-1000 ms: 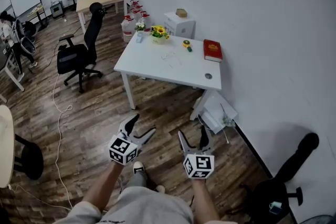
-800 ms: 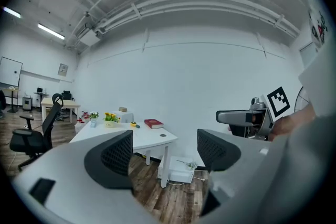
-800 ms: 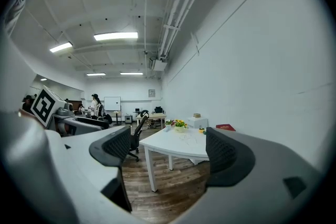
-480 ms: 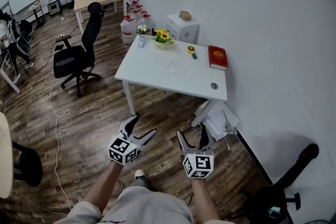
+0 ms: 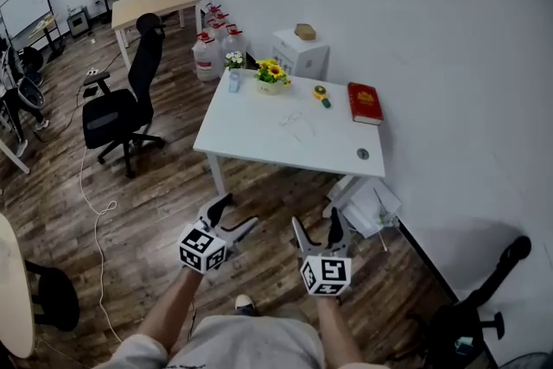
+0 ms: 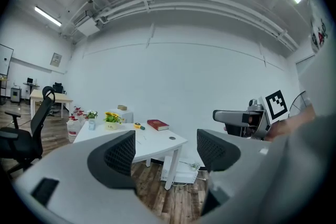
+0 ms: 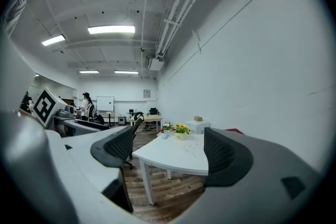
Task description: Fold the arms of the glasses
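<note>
The glasses (image 5: 296,120) lie as a thin wire shape in the middle of the white table (image 5: 251,138), arms spread as far as I can tell; they also show in the right gripper view (image 7: 191,148). Both grippers are held out over the wooden floor, well short of the table. My left gripper (image 5: 239,210) stands open with nothing between its jaws (image 6: 165,152). My right gripper (image 5: 316,219) is also open and empty (image 7: 168,152), pointing level at the table.
On the table stand a sunflower pot (image 5: 271,73), a small vase (image 5: 233,73), a yellow tape measure (image 5: 321,94) and a red book (image 5: 365,102). A black office chair (image 5: 121,104) stands left of it, water jugs (image 5: 212,47) and a white cabinet (image 5: 301,54) behind. A cable (image 5: 95,220) lies on the floor.
The person has walked toward the table, which sits nearer and lower in the head view. Both grippers came forward with the person and stay open.
</note>
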`<state>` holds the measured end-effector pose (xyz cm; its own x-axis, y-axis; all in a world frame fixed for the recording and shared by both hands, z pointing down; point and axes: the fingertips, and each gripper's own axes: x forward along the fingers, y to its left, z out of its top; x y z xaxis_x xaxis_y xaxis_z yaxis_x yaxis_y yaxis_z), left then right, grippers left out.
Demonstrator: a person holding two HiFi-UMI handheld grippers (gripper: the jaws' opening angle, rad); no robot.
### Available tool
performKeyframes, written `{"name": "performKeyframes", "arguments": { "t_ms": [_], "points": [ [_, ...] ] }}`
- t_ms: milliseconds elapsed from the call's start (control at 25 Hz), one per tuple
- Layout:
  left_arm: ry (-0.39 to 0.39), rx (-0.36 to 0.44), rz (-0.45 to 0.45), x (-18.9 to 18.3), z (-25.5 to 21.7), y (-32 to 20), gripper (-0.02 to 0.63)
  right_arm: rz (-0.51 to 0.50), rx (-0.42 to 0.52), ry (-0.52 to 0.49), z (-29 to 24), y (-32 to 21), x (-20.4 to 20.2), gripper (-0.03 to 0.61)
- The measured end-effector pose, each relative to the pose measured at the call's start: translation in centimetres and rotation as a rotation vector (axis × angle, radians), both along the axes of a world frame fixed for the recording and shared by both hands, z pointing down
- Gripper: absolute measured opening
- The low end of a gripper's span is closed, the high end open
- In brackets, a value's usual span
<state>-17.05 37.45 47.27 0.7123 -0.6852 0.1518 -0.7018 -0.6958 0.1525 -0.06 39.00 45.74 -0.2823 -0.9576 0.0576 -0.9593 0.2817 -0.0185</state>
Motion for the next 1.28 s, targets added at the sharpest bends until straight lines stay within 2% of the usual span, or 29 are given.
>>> {"name": "performKeyframes", "arguments": {
  "t_ms": [200, 480, 560, 1000, 1280],
  "points": [
    [0.006, -0.019, 0.006, -1.6, 0.6, -2.7, 0.362, -0.006, -0.010, 0.011, -0.1, -2.6, -1.9, 0.411],
    [0.005, -0.036, -0.001, -1.0, 1.6, -6.9, 0.351, -0.011, -0.014, 0.009, 0.6, -7.3, -1.4, 0.400],
    [-0.001, -0.032, -0.007, -0.4, 1.7, -8.9, 0.333, -0.014, -0.002, 0.005, 0.6, -9.4, -0.7, 0.399],
    [-0.012, -0.005, -0.055, 4.7, 0.3, -22.6, 0.331, -0.051, 0.029, -0.031, -0.7, -24.2, 5.5, 0.391],
    [0.005, -0.025, -0.101, 8.3, 1.3, -29.3, 0.330, -0.101, 0.039, -0.030, -1.2, -32.5, 9.0, 0.388]
  ]
}}
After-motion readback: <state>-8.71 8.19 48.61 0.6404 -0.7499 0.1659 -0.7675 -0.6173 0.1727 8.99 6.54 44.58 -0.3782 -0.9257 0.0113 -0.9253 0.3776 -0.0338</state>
